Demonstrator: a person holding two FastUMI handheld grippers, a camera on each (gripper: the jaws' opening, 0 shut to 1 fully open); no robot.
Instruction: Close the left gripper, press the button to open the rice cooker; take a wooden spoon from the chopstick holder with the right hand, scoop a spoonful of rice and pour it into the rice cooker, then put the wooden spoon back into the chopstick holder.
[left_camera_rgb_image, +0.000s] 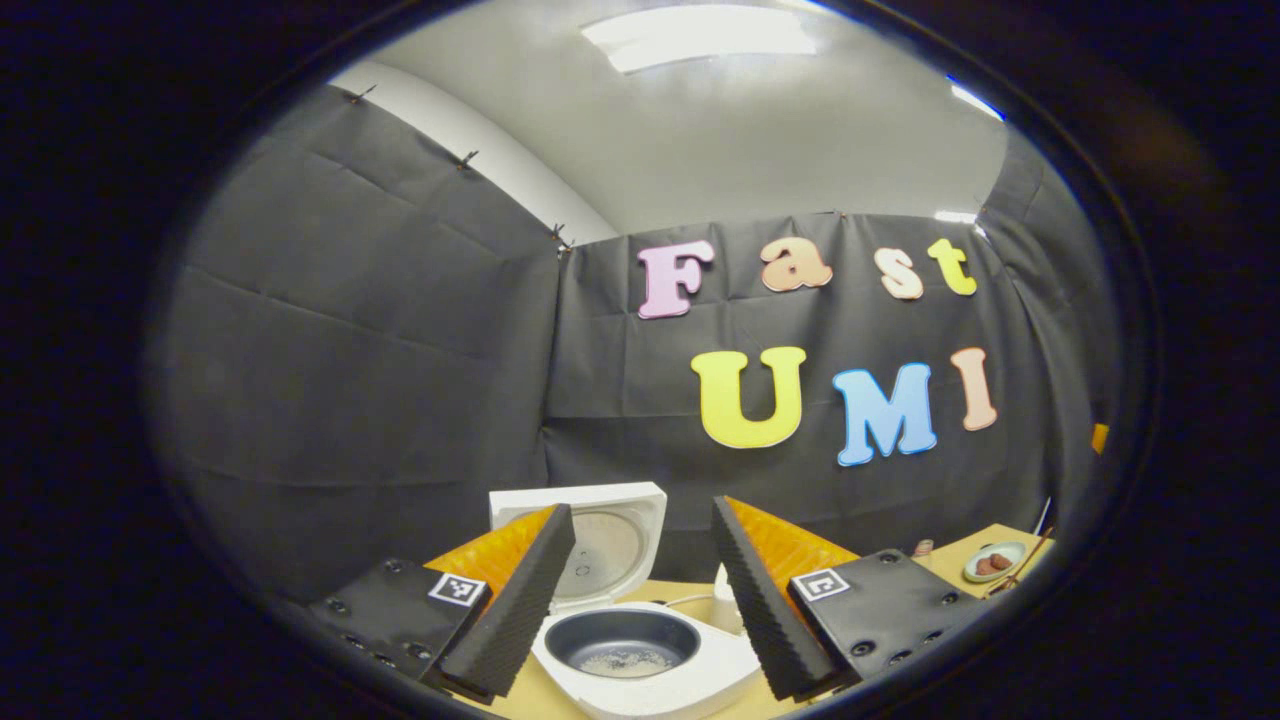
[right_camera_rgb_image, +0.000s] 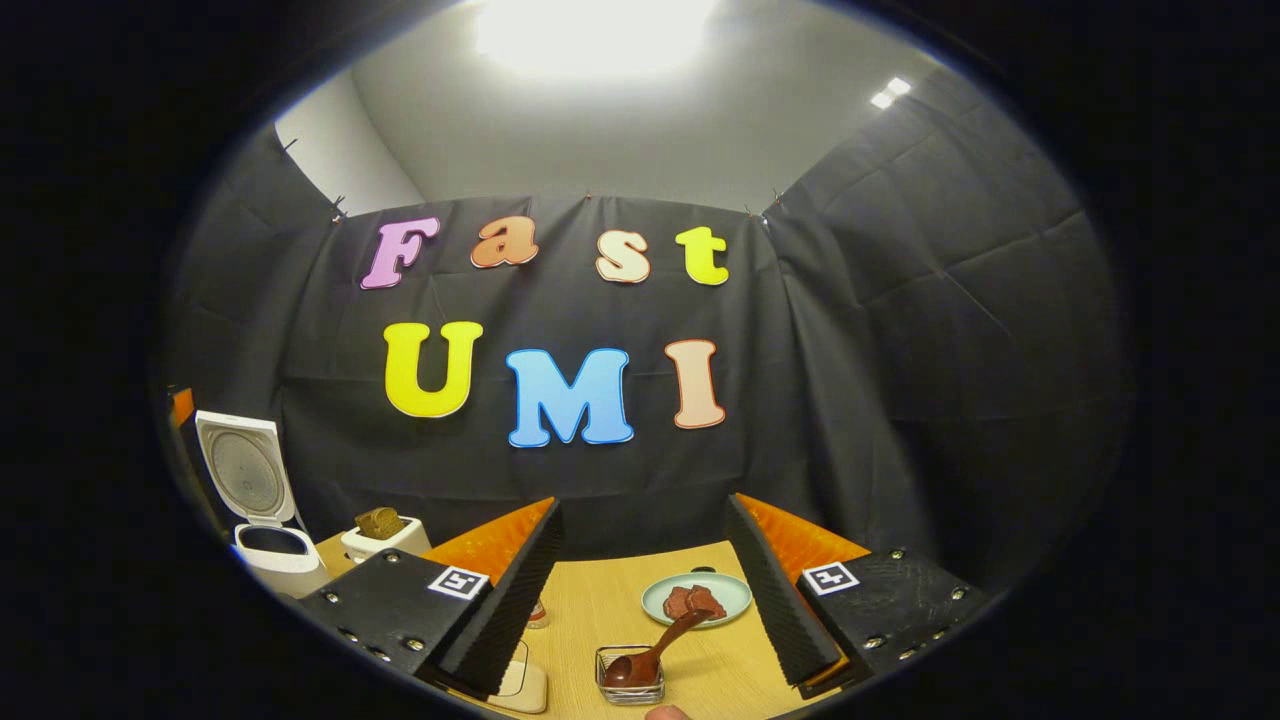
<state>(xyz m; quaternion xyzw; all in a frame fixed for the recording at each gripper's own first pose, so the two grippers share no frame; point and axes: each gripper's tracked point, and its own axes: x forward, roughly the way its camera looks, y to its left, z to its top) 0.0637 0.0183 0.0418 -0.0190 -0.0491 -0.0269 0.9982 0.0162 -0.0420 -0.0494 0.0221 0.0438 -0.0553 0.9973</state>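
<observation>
Tongs (left_camera_rgb_image: 640, 600) agape; rice cooker (left_camera_rgb_image: 640, 650) open.

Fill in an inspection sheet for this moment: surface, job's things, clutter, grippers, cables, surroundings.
Surface: light wooden table.
Job's things: rice cooker open, lid upright, some rice grains in the dark inner pot. Wooden spoon rests bowl-down in a small clear container, handle leaning toward the plate.
Clutter: pale green plate with brown pieces; white container with something brown on top beside the cooker; flat beige item at the near edge.
Grippers: left gripper open, above the cooker; right gripper open, above the table, holding nothing.
Cables: thin white cord behind the cooker.
Surroundings: black cloth walls, ceiling lights.
</observation>
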